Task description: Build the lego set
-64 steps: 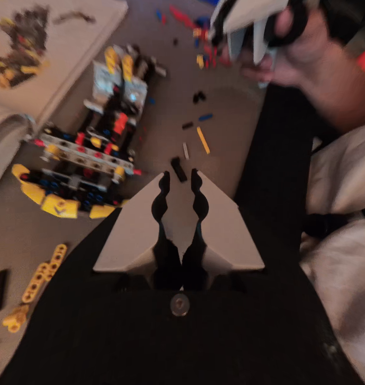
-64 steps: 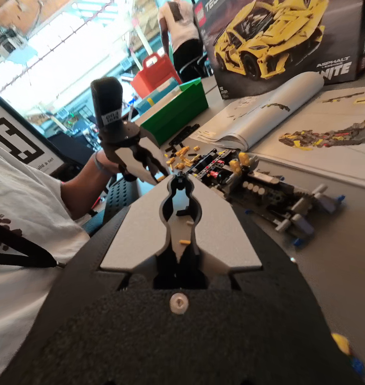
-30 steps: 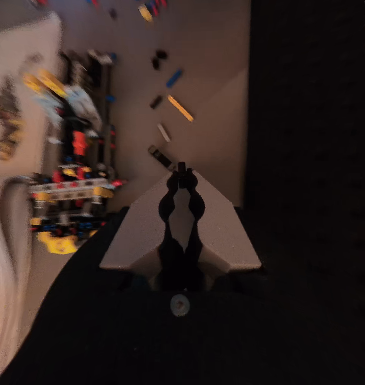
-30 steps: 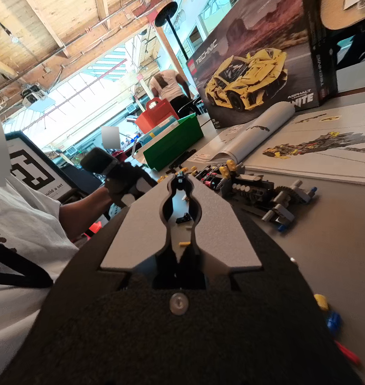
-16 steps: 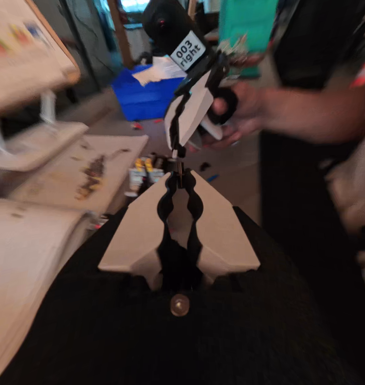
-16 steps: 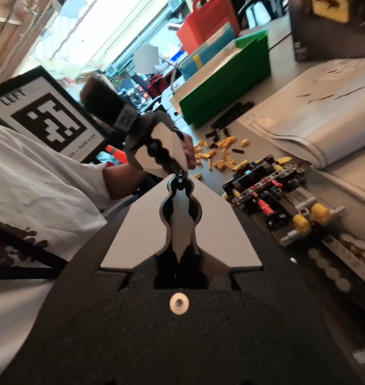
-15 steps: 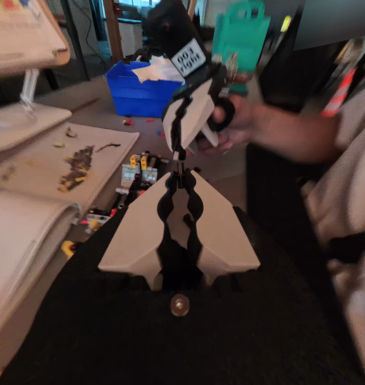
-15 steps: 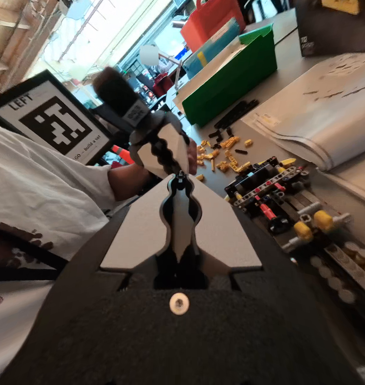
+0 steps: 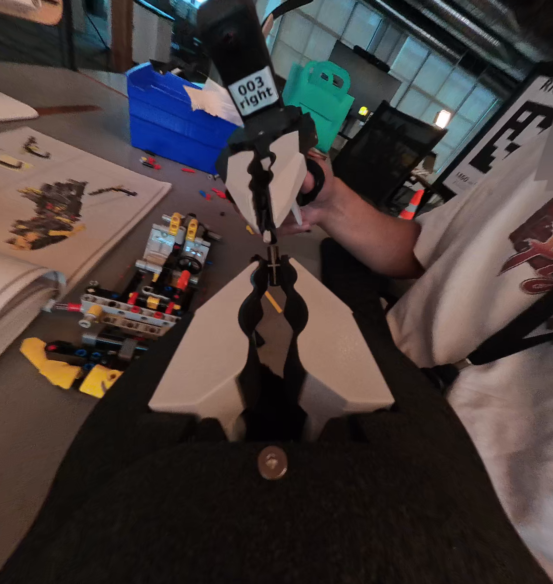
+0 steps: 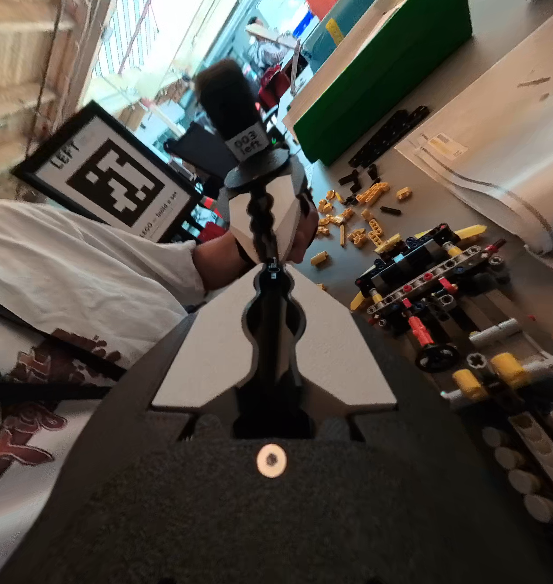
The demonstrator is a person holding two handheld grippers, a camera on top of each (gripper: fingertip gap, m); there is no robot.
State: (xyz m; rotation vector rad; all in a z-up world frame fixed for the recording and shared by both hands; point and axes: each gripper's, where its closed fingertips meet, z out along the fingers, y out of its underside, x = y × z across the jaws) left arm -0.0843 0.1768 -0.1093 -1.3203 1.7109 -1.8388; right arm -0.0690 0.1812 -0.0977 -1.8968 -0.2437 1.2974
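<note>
Left wrist view: above the half-built car chassis, the left gripper pinches a small black pin; the right gripper, tip to tip, grips a pale piece. Keep both axes lined up, push straight, gently.

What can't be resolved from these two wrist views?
- Left wrist view: the small black piece in the left tool; its lower end is hidden between the fingers.
- Same view: the pale bit at the right tool; too small.
- Right wrist view: contact between the two pieces; too small.
</note>
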